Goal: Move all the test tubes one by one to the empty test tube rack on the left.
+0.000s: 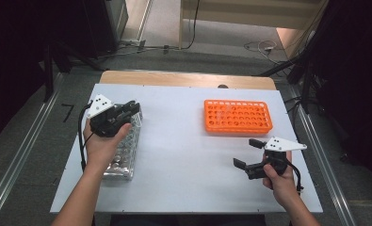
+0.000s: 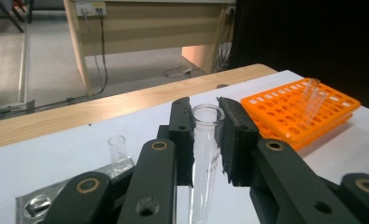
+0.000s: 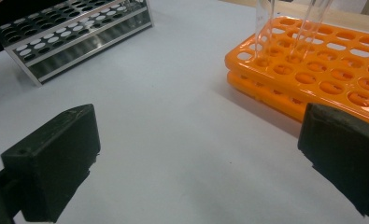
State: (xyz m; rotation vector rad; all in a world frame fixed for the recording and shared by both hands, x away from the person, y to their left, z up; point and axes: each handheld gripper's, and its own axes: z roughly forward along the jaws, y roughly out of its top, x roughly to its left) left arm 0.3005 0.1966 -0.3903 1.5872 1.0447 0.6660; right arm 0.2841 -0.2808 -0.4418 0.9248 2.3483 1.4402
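High view: left gripper over metal rack; orange rack lay well right, nearer right gripper.
Left gripper view: jaws clamped on upright glass tube.
Right gripper view: jaws apart, empty.

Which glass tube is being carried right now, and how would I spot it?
Start at the metal rack on the table's left. Just above its far end, the left claw pinches a clear test tube upright; unlike the others, it sits in no rack.
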